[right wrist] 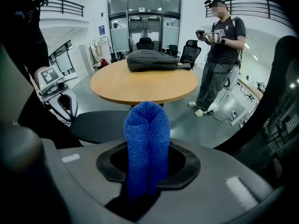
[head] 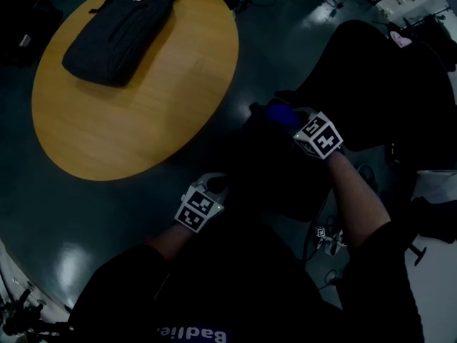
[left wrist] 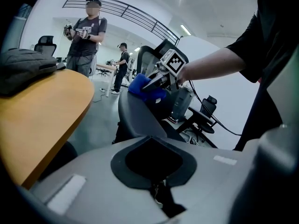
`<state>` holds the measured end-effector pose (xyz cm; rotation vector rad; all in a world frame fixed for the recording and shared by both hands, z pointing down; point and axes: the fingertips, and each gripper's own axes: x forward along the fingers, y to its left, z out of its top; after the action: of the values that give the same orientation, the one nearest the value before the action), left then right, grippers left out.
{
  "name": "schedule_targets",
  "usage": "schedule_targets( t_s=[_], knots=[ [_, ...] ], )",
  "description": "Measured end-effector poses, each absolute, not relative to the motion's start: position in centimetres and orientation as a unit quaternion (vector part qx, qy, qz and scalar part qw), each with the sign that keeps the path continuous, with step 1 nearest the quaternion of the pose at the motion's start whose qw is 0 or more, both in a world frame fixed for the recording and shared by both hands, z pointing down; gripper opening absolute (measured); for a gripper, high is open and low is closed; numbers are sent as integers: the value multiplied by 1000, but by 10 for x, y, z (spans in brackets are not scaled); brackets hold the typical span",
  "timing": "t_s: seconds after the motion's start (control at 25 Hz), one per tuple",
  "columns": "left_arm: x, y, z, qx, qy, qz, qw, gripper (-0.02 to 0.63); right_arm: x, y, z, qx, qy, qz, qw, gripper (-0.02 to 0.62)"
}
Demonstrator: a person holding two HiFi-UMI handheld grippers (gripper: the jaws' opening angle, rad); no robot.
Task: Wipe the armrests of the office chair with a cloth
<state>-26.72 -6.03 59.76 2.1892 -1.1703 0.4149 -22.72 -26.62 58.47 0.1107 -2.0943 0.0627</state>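
Right gripper [right wrist: 147,181] jaws clench the blue cloth [right wrist: 148,139]; left gripper [left wrist: 158,192] jaws closed, empty. Only the left gripper view shows the cloth atop the office chair [left wrist: 135,118], which is indistinct in the dark head view.

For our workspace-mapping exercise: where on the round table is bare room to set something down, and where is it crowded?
Bare wood spans the table between the black bag and its near rim. Crowded: the office chair, under the person's arms.
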Motion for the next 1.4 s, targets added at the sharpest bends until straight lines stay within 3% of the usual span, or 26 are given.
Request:
schedule_targets(
  t_s=[1.4],
  knots=[
    [-270, -61, 601, 830, -451, 149, 292, 17, -233, -164, 598, 51, -877, 87, 470, 130]
  ],
)
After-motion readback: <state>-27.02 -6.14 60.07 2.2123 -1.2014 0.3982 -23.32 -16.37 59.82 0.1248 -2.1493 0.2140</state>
